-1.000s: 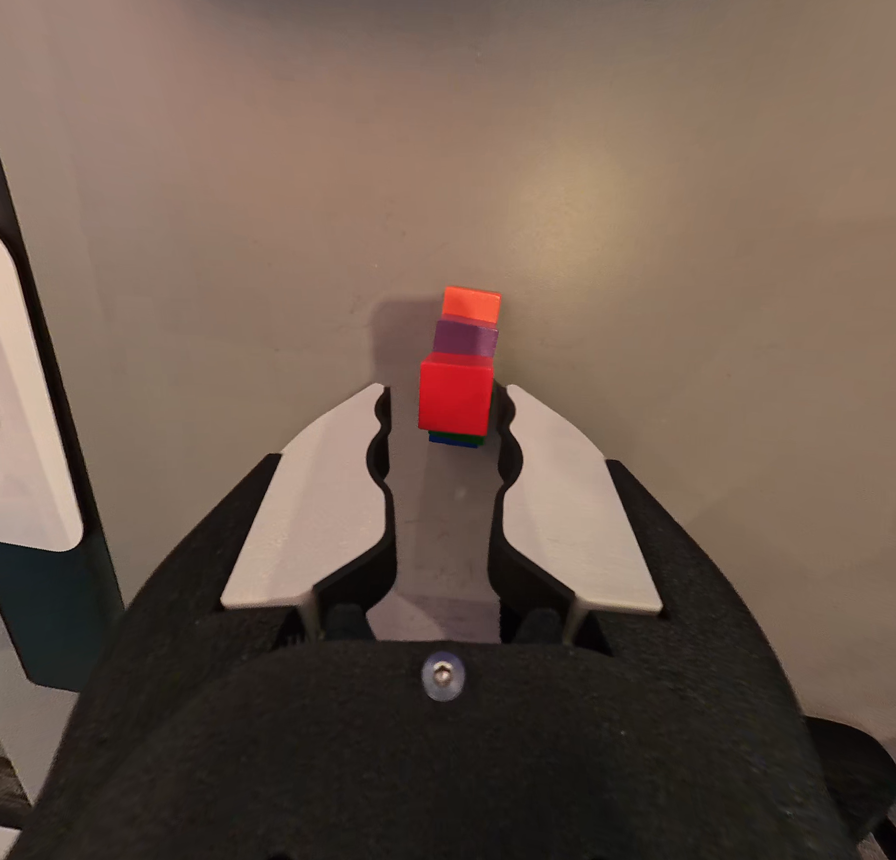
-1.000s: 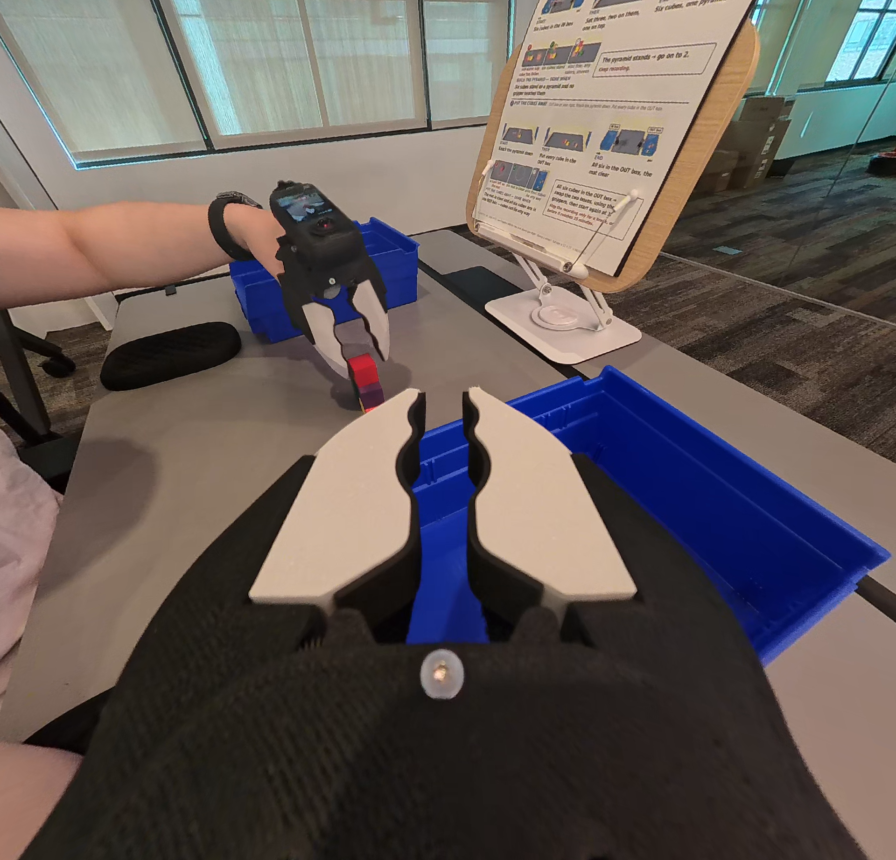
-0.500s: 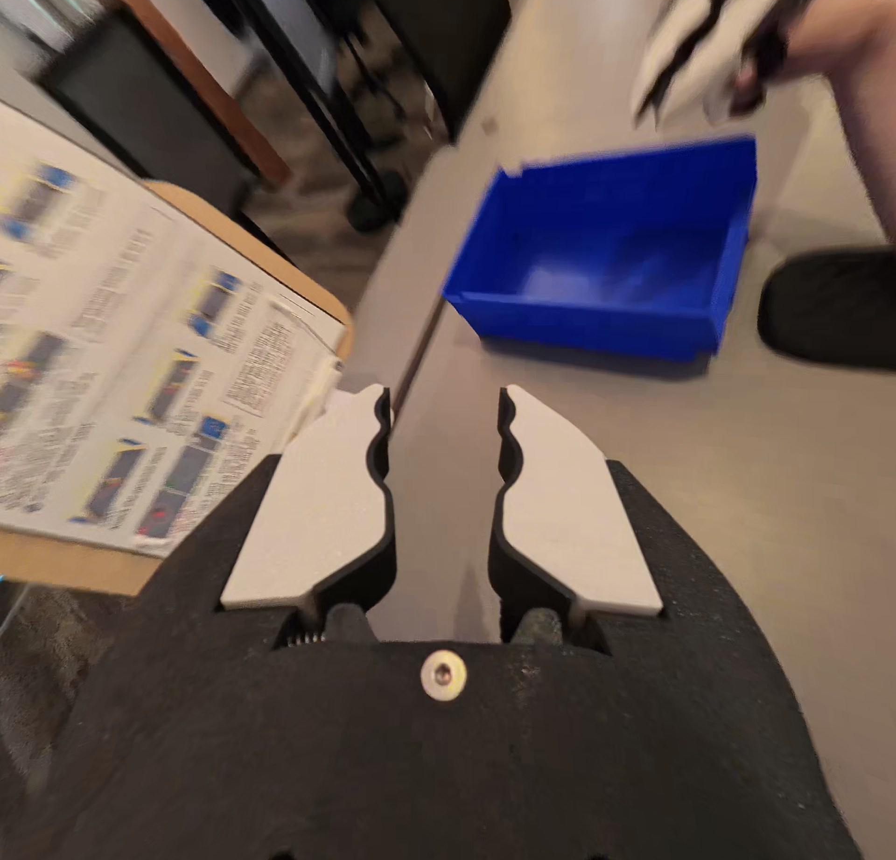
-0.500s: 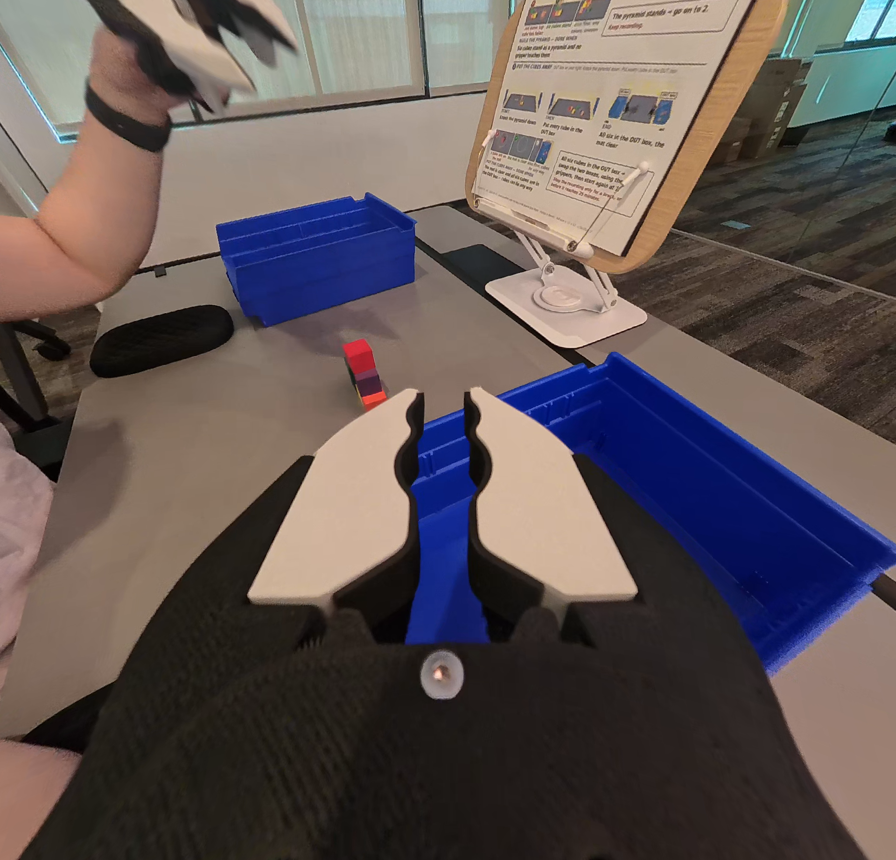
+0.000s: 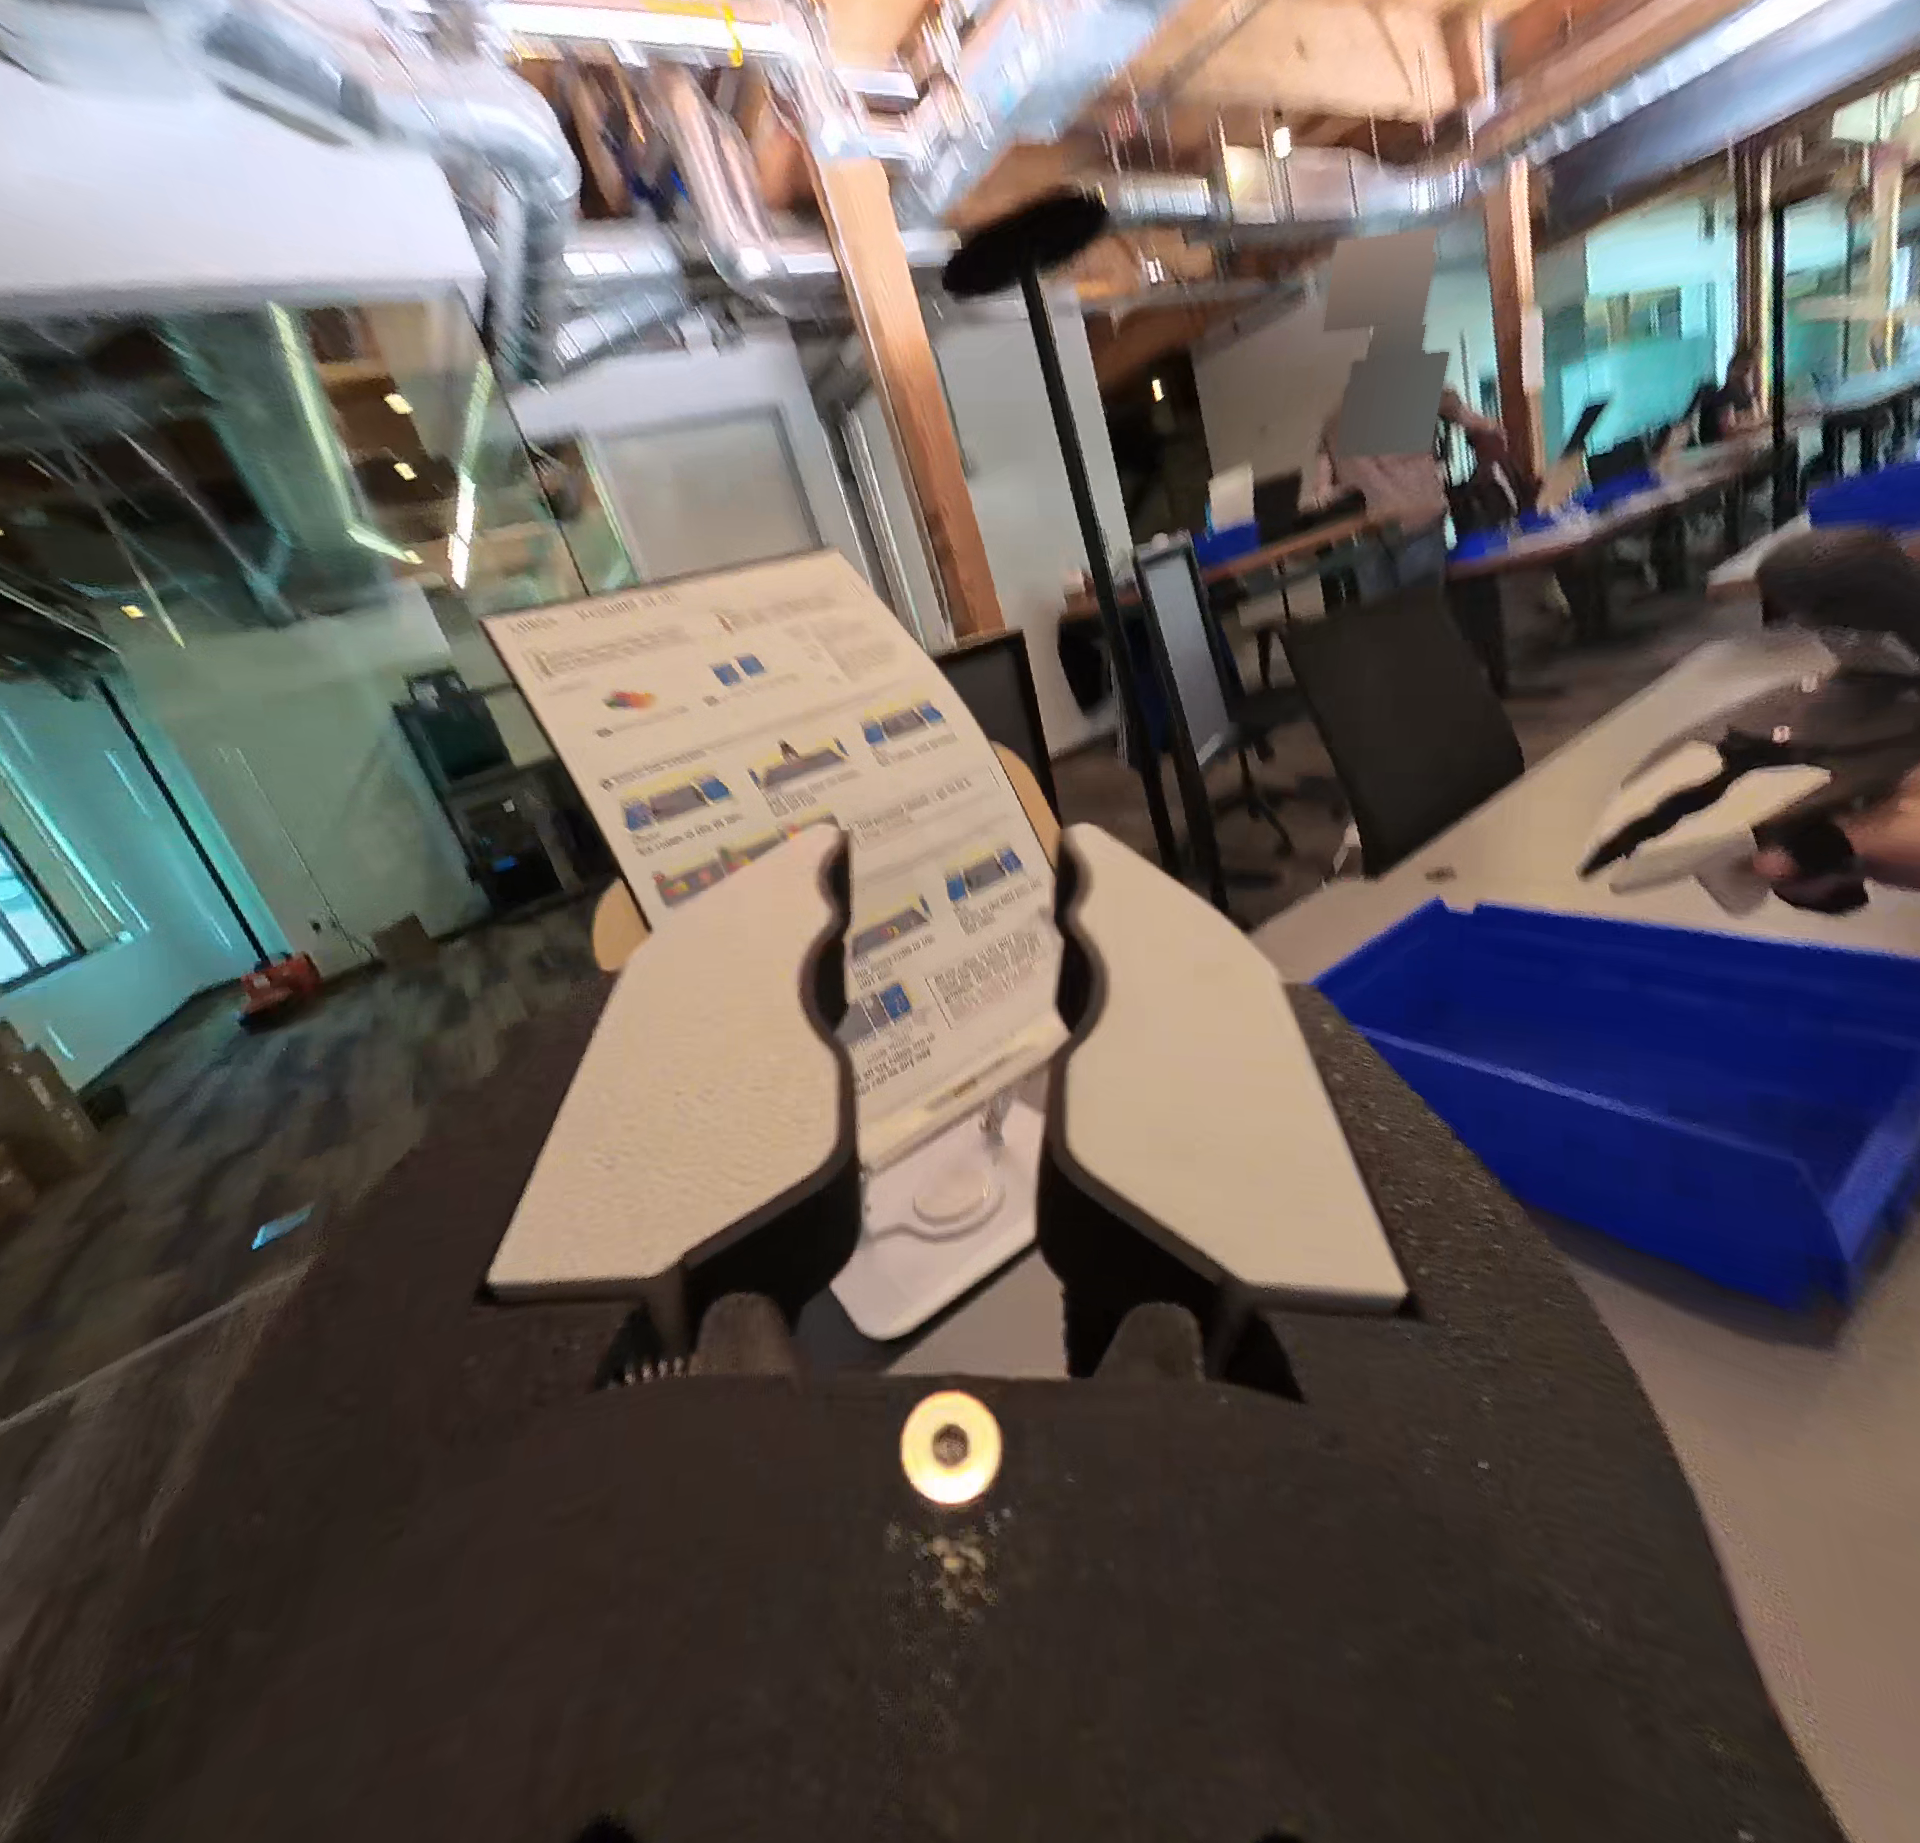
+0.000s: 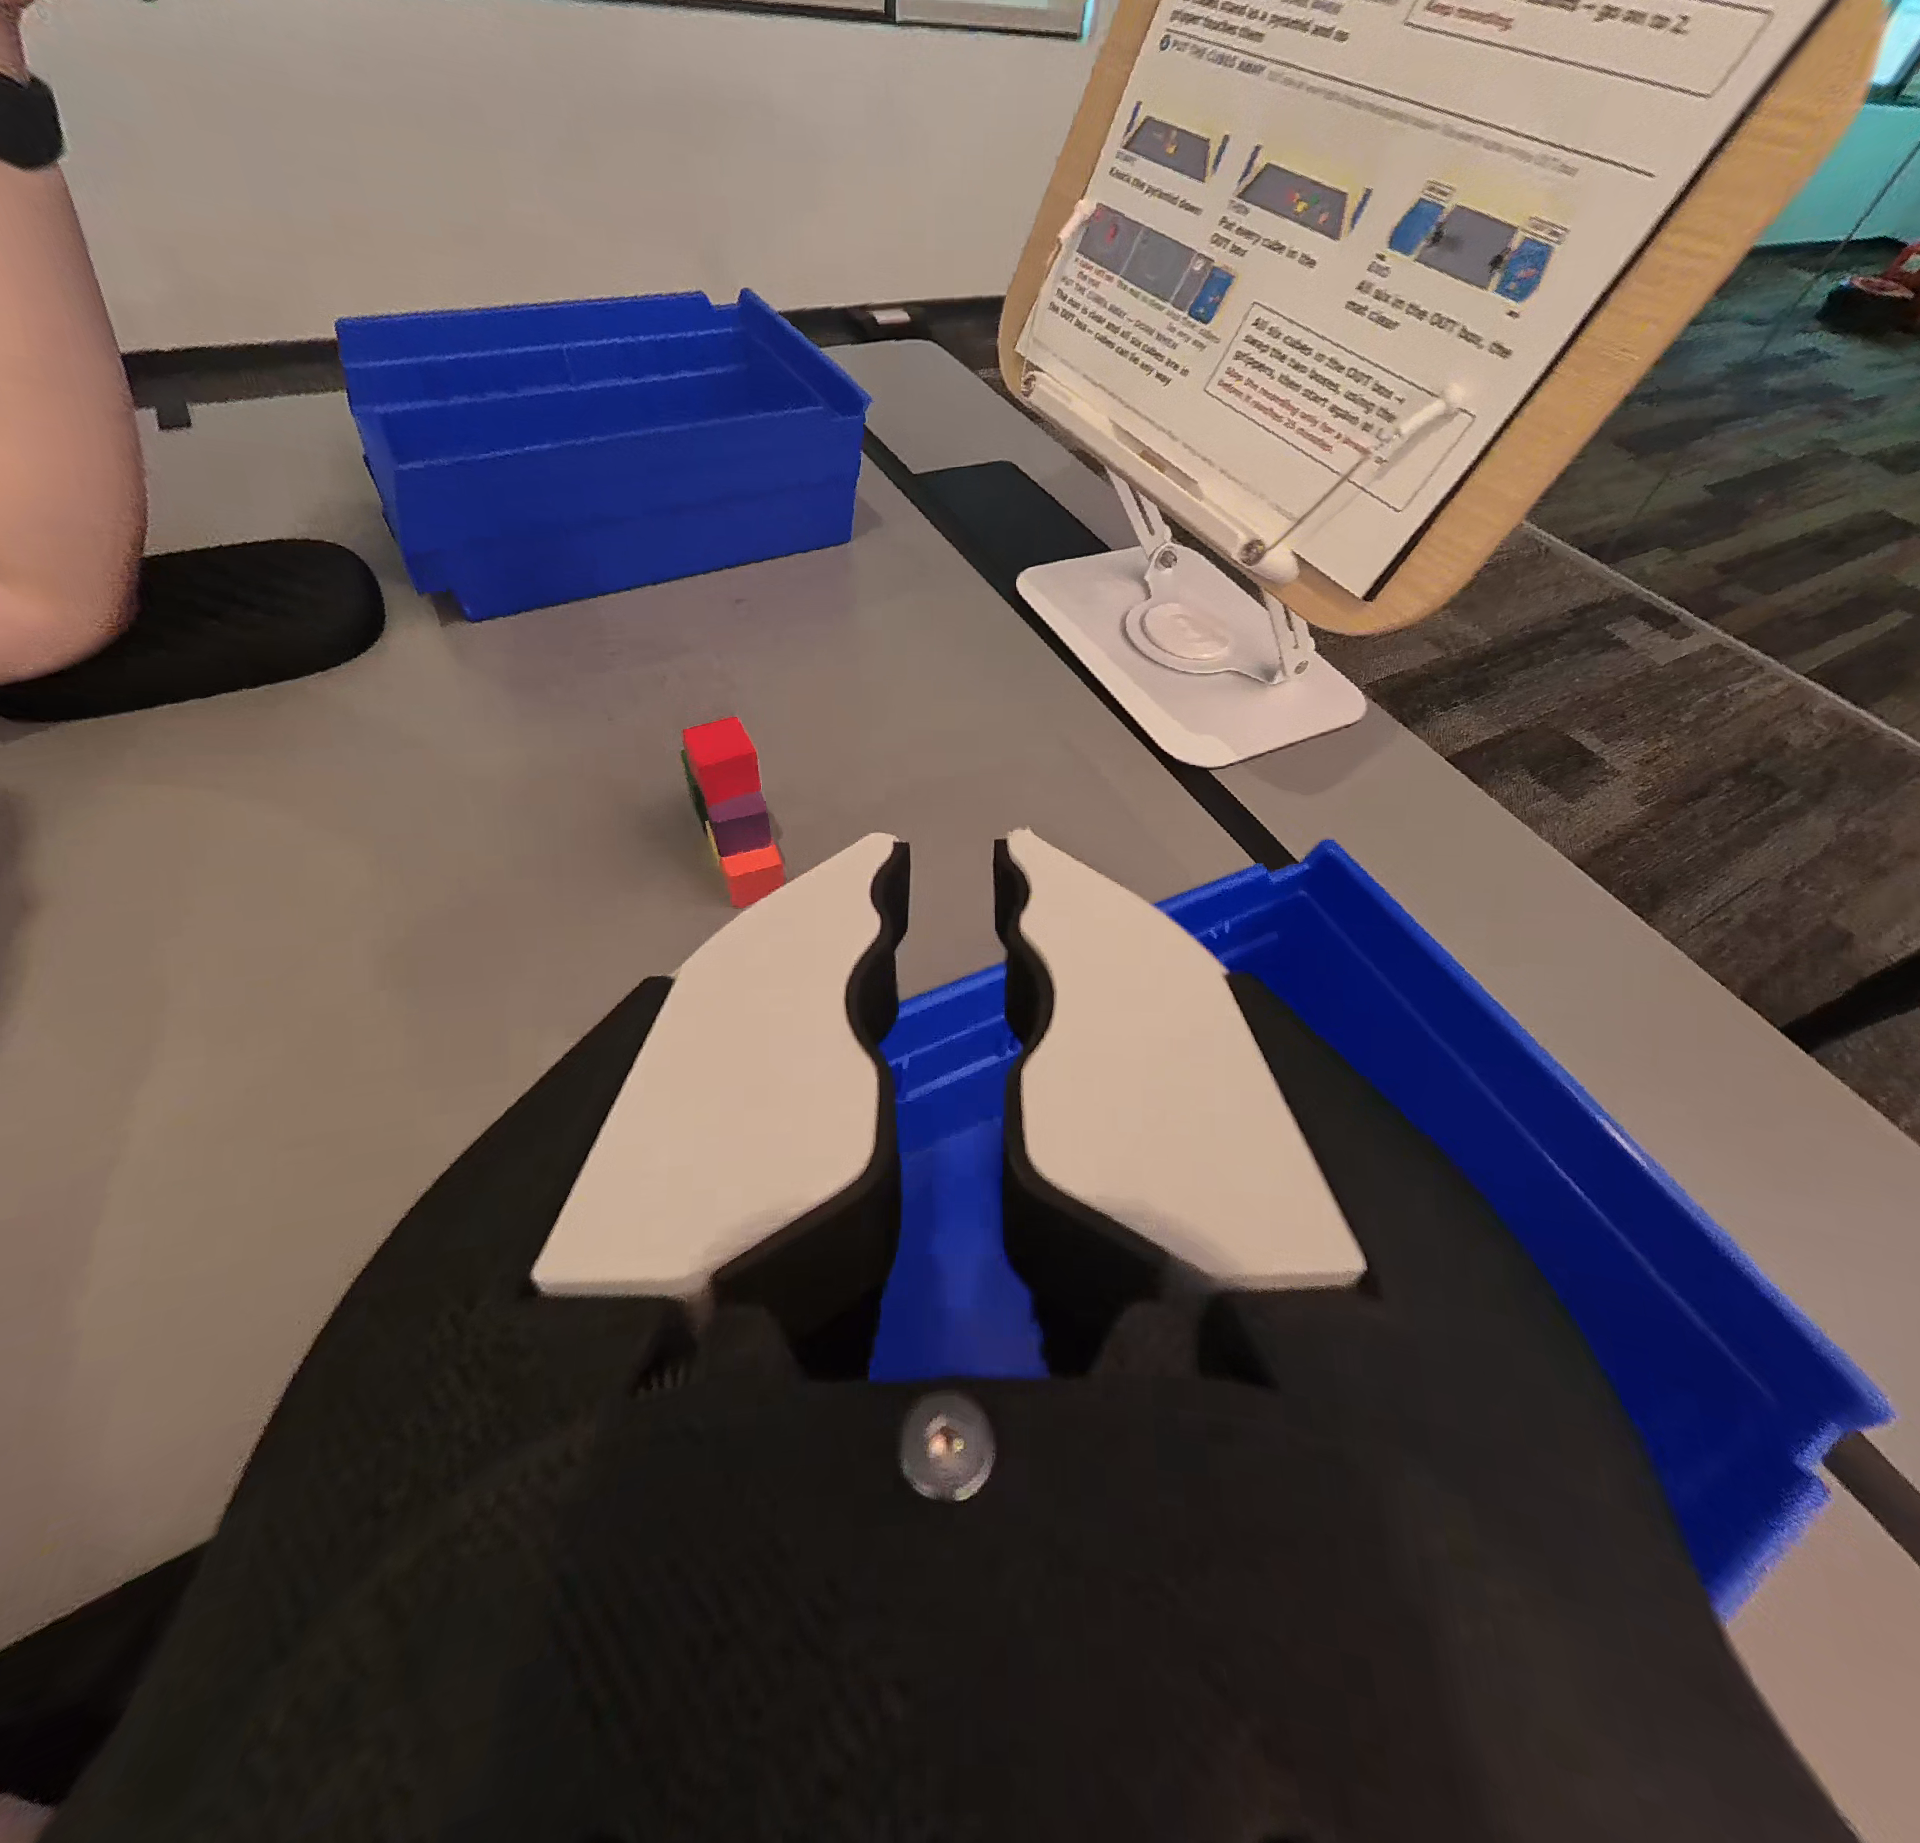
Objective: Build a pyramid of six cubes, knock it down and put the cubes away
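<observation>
- Pyramid of cubes [image 6: 732,813] built, standing mid-table between far blue bin [image 6: 603,443] and near blue bin [image 6: 1455,1118] (both look empty).
- Left gripper [image 5: 951,863] raised, spread, holding nothing.
- Right gripper [image 6: 951,848] over near bin, slightly parted, empty.
- Left to do, seemingly: knocking down, binning all cubes.

printed text and small pictures cover the instruction sheet [image 6: 1382,235] on its wooden stand [image 6: 1621,422].

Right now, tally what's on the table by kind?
Blue bins: 2 (far, near)
Cube pyramid: 1, individual cubes too overlapped to count
Instruction board stand: 1
Black wrist rest: 1
Total: 5
</observation>
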`<act>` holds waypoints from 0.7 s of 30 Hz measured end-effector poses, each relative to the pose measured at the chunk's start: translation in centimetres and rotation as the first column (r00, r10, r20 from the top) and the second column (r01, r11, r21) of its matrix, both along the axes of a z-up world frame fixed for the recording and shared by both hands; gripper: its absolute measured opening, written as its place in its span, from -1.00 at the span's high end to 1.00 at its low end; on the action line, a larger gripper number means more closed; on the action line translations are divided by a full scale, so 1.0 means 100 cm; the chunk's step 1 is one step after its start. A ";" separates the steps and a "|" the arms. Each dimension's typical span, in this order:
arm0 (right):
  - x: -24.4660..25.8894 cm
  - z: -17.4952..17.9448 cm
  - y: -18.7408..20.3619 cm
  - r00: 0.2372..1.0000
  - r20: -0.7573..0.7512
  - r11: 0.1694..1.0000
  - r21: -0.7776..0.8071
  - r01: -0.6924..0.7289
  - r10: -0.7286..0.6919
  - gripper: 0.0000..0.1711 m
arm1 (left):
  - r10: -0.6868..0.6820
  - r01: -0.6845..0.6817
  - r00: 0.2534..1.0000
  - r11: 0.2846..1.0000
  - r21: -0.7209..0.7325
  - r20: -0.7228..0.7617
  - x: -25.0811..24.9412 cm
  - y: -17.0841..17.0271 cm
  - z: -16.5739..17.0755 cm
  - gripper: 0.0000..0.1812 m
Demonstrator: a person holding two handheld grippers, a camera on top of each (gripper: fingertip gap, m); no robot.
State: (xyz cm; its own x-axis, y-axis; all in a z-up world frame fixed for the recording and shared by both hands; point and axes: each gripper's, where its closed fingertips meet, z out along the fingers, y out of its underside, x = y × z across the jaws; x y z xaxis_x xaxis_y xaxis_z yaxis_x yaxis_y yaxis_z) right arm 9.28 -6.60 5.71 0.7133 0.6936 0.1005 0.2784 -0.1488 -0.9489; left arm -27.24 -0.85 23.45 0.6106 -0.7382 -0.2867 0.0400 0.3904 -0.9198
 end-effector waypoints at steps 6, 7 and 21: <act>-0.042 0.012 0.009 0.997 0.075 0.997 0.068 -0.032 0.026 0.81 | -0.066 0.067 0.991 0.998 -0.004 0.112 -0.036 -0.001 0.003 0.88; -0.051 0.015 0.010 0.996 0.085 0.995 0.088 -0.041 0.033 0.81 | -0.080 0.080 0.990 0.997 0.005 0.116 -0.039 -0.002 0.001 1.00; -0.217 0.010 -0.003 0.921 0.308 0.926 0.212 -0.311 0.239 0.89 | 0.037 -0.038 0.987 0.999 0.005 0.156 -0.080 0.011 0.002 1.00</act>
State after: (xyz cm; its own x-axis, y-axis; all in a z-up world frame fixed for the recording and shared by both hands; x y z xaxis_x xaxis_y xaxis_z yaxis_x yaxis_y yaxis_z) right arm -12.45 -6.86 6.67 0.4173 0.7839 0.4597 0.5252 0.2047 -0.8260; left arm -35.20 0.30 23.66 0.6757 -0.7118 -0.1918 0.1679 0.4020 -0.9001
